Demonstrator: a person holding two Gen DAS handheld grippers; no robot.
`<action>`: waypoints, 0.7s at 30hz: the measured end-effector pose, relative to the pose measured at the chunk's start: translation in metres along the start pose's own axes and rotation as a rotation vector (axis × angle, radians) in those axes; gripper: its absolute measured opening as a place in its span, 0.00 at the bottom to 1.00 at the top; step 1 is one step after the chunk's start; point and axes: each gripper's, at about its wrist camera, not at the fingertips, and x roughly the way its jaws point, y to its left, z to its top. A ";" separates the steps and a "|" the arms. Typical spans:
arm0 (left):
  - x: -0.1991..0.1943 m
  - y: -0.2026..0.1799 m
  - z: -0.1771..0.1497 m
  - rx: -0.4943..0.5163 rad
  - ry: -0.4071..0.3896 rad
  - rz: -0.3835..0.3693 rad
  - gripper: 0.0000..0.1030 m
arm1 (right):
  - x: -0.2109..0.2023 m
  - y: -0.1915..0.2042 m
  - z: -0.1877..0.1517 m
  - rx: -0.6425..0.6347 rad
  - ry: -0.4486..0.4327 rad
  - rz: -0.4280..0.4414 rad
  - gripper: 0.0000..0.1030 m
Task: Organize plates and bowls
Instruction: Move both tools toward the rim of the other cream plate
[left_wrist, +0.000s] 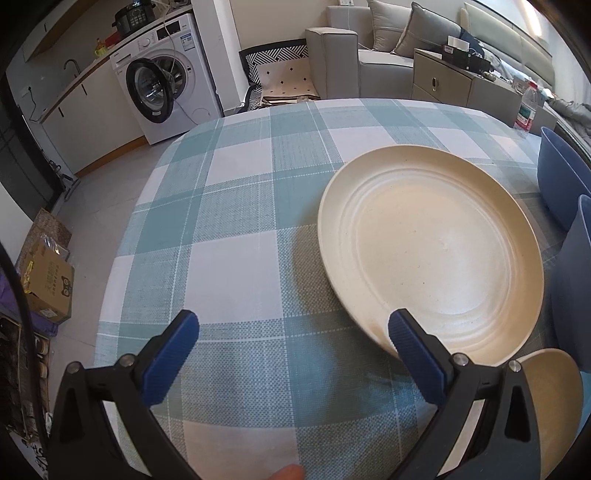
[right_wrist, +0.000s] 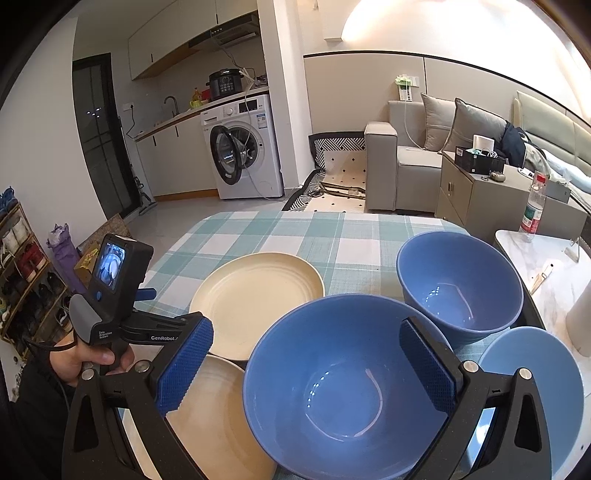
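A large cream plate (left_wrist: 432, 254) lies on the checked tablecloth (left_wrist: 240, 221). My left gripper (left_wrist: 291, 328) is open just above the cloth, its right finger (left_wrist: 413, 350) over the plate's near-left rim. A second cream plate (left_wrist: 554, 406) lies closer, at the lower right. My right gripper (right_wrist: 306, 332) is open above a deep blue bowl (right_wrist: 332, 387), one finger on each side of it. Behind it stands a second blue bowl (right_wrist: 460, 280), and a pale blue bowl (right_wrist: 535, 387) sits to the right. Both cream plates (right_wrist: 258, 288) (right_wrist: 214, 417) lie left of the bowls.
A hand (right_wrist: 88, 358) holds the left tool at the table's left side. A water bottle (right_wrist: 533, 206) and a white cylinder (right_wrist: 583, 317) stand on a marble top (right_wrist: 554, 266) to the right. The cloth's far half is bare. The table edge drops to a tiled floor on the left.
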 end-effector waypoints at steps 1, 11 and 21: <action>0.000 0.000 -0.001 0.001 0.001 0.002 1.00 | 0.000 0.000 0.000 -0.001 0.000 0.000 0.99; -0.003 0.014 -0.010 -0.022 0.014 0.012 1.00 | -0.002 0.003 -0.001 -0.010 -0.002 0.019 0.99; -0.011 0.031 -0.027 -0.054 0.005 0.028 1.00 | 0.005 0.015 0.000 -0.040 0.014 0.025 0.99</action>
